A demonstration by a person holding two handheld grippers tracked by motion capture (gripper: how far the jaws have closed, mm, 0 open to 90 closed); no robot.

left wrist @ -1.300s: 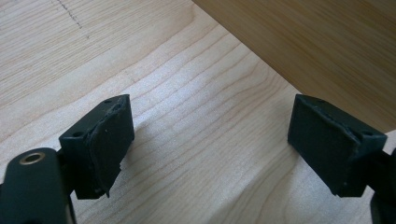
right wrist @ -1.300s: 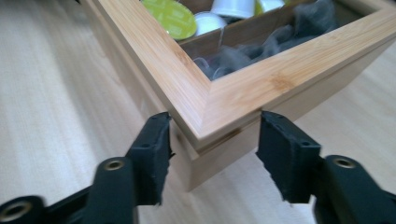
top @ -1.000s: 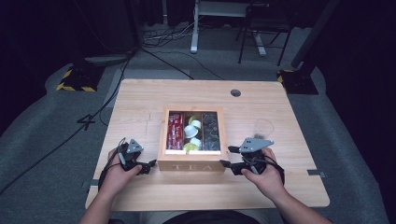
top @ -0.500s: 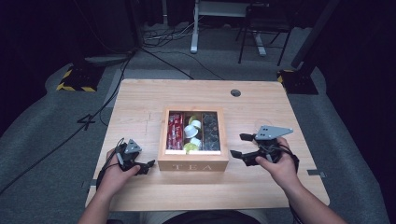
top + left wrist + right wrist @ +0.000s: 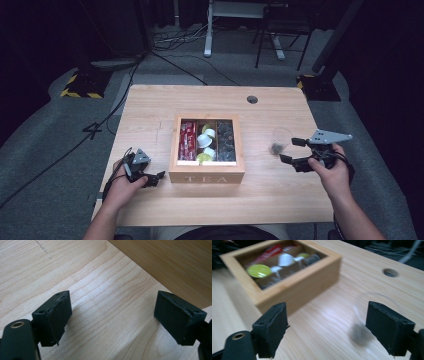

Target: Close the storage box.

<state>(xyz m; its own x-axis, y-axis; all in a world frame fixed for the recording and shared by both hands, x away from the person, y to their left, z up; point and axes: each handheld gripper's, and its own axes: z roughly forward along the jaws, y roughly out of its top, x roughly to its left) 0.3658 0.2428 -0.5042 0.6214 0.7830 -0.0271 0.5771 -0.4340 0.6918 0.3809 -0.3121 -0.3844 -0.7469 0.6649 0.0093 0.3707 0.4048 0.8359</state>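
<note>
A wooden tea box point(image 5: 206, 176) marked TEA stands mid-table, holding red packets point(image 5: 187, 141), white and yellow-green pods point(image 5: 205, 142) and dark pods point(image 5: 226, 140). My left gripper point(image 5: 154, 179) rests by the box's front left corner, open, with bare wood between its jaws point(image 5: 112, 315). My right gripper point(image 5: 290, 150) hovers right of the box. Its jaws have just been opening and stand open point(image 5: 327, 330) with nothing gripped. A clear glass point(image 5: 281, 139) with something dark in its bottom stands just ahead of them point(image 5: 374, 302), close to one pad.
The box's side wall point(image 5: 170, 262) fills the far corner of the left gripper view. A round cable hole point(image 5: 252, 99) sits at the table's back right. Bare table lies behind and in front of the box. Cables and stands cover the floor beyond.
The right gripper has left the box's front right corner, moved right and farther back to the glass, and its jaws have spread. The left gripper has stayed put.
</note>
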